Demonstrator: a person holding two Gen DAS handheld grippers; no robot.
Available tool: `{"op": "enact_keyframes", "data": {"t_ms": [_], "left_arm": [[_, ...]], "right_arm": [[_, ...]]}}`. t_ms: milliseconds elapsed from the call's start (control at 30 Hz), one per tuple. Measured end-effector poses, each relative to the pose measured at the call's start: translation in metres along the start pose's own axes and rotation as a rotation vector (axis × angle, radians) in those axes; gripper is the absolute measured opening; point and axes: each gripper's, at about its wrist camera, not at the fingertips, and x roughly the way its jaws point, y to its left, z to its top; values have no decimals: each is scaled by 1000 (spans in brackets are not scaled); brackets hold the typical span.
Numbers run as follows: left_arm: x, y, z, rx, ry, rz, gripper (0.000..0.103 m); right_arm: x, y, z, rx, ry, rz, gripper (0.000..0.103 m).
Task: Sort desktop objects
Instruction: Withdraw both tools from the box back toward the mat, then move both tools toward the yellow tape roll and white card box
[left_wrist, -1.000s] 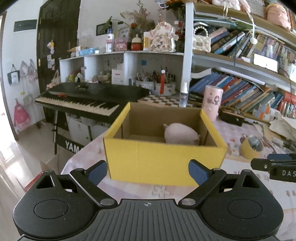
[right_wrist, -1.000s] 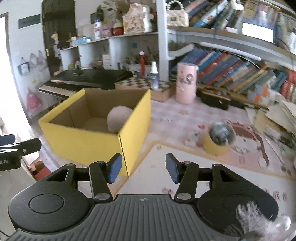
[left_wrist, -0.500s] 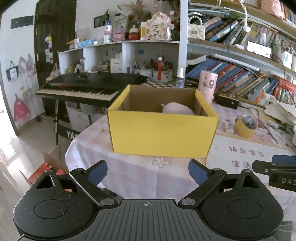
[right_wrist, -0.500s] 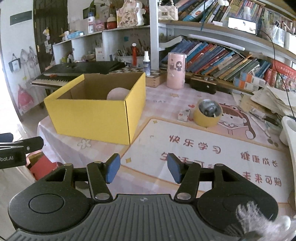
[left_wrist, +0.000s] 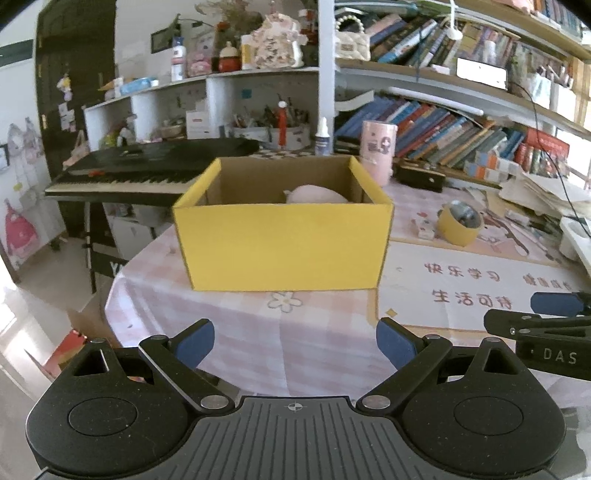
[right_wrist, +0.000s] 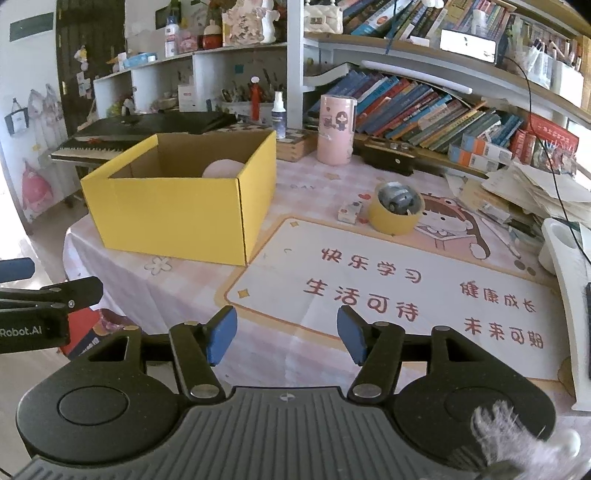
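A yellow cardboard box (left_wrist: 282, 247) (right_wrist: 177, 218) stands open-topped on the table with a pale pink round object (left_wrist: 316, 194) (right_wrist: 222, 168) inside it. To its right lie a yellow tape roll (left_wrist: 460, 224) (right_wrist: 395, 214) with something grey in its core and a small white block (left_wrist: 423, 227) (right_wrist: 349, 212). My left gripper (left_wrist: 294, 341) is open and empty, held back from the box near the table's front edge. My right gripper (right_wrist: 287, 336) is over the printed mat, jaws opening, nothing between them.
A printed desk mat (right_wrist: 388, 291) covers the table's right half. A pink cylinder (right_wrist: 335, 129), spray bottle (right_wrist: 277, 116) and black case (right_wrist: 391, 158) stand behind. Stacked papers (right_wrist: 532, 195) and a white holder (right_wrist: 557, 243) are right. A keyboard (left_wrist: 147, 173) stands beyond the left edge.
Both grippers have drawn back from the box toward the table's front edge, so the box looks smaller and farther. The right gripper's fingers have spread wider apart.
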Motion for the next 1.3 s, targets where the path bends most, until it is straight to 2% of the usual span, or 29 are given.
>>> {"op": "enact_keyframes", "data": {"t_ms": [633,1000,1300], "left_arm": [[31,-54,13,109,39,-136,96],[60,-97,31,126,57,-188,96],[86,-135,46,142,70,-204,96]], "right_arm": [[5,-43,-4,66,41,-101,62],[18,-92,6,91,62,-153,63],[39,-133,21,93,81,-156,64]]}}
